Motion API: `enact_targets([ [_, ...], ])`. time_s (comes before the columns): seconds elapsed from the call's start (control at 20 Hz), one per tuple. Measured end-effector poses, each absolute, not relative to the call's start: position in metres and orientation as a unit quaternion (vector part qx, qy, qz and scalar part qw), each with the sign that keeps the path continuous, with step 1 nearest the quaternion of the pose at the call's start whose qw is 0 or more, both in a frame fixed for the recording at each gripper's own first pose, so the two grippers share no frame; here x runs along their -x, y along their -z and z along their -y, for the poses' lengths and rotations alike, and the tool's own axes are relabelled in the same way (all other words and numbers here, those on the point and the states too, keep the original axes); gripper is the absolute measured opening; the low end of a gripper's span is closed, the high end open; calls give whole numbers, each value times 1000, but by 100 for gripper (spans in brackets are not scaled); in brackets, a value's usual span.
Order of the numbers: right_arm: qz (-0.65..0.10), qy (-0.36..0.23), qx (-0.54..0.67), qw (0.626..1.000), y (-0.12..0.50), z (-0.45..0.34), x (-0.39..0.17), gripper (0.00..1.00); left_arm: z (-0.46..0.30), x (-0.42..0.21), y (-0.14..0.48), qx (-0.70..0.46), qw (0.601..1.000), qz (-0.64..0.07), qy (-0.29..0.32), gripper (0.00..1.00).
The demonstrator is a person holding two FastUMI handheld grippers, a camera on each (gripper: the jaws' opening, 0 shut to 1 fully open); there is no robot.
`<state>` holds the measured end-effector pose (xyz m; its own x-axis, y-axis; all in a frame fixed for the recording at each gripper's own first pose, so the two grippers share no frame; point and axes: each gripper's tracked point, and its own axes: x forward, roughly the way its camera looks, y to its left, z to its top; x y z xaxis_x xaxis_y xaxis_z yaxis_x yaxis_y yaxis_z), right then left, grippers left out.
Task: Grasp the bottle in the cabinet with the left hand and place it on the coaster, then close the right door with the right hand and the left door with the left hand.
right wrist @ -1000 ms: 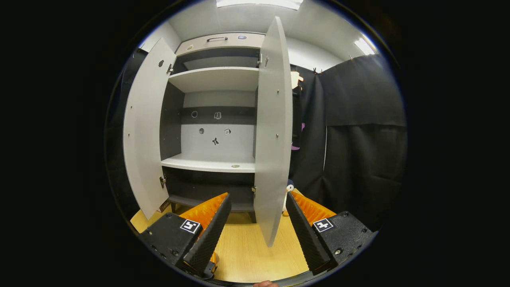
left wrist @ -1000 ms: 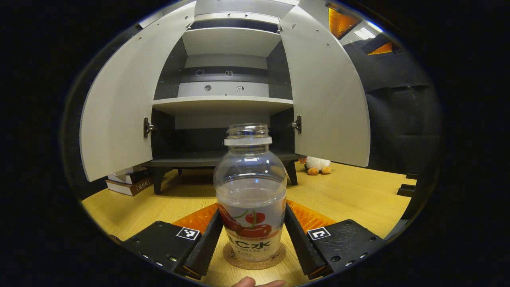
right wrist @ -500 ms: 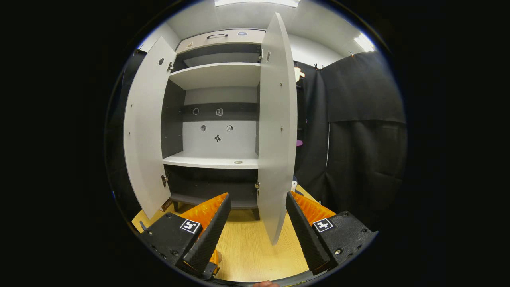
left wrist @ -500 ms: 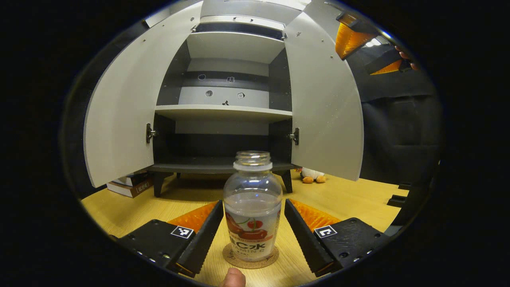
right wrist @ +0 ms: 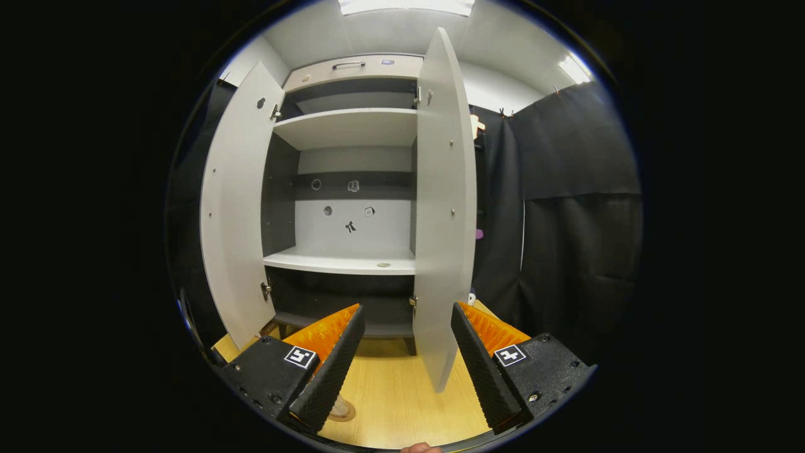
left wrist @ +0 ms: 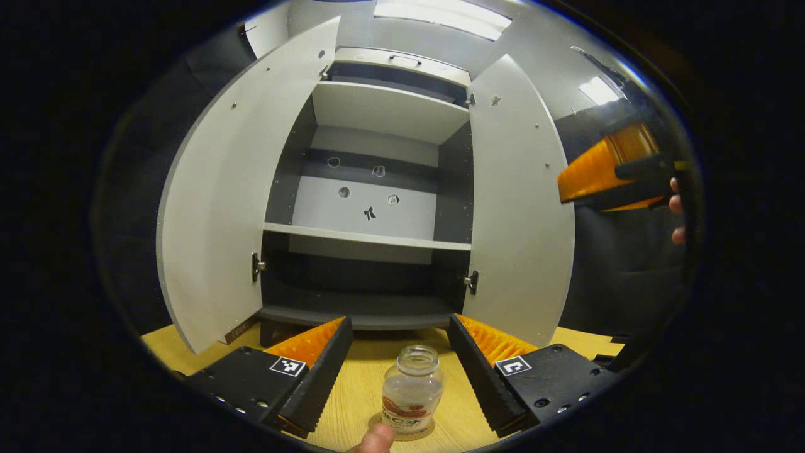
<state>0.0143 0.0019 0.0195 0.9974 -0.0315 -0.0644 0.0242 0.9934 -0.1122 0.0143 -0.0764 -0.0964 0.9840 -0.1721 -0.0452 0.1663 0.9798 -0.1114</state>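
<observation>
A clear, capless bottle (left wrist: 412, 390) with a red fruit label stands upright on the round cork coaster (left wrist: 427, 433), low on the wooden table. My left gripper (left wrist: 399, 321) is open and drawn back from it, its fingers well apart on either side and touching nothing. The cabinet has both doors open: left door (left wrist: 214, 207), right door (left wrist: 519, 207). My right gripper (right wrist: 405, 308) is open, facing the right door (right wrist: 443, 220), which appears nearly edge-on, its lower corner between the fingers but farther off. The right gripper (left wrist: 613, 173) also hangs to the right of that door, held by a hand.
The cabinet shelves (left wrist: 368, 236) are bare, with small stickers on the back wall. The cabinet stands on a light wooden table (right wrist: 390, 396). Black cloth (right wrist: 566, 239) hangs to the right. A thumb (left wrist: 377, 439) shows at the bottom edge. Books (left wrist: 236, 330) lie under the left door.
My left gripper has let go of the bottle and pulled back and upward, so the bottle now stands free on the coaster, small and low. The right gripper shifted slightly beside the right door.
</observation>
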Motion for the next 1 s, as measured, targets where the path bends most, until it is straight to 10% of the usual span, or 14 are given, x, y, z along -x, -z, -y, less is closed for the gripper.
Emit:
enact_targets([
  [0.65,50,-62,3,997,-74,-17,-19,85,42,-23,-3,47,997,-18,59,94],
  [1.0,110,38,15,993,-179,112,-44,84,49,-11,16,39,996,-34,72,94],
])
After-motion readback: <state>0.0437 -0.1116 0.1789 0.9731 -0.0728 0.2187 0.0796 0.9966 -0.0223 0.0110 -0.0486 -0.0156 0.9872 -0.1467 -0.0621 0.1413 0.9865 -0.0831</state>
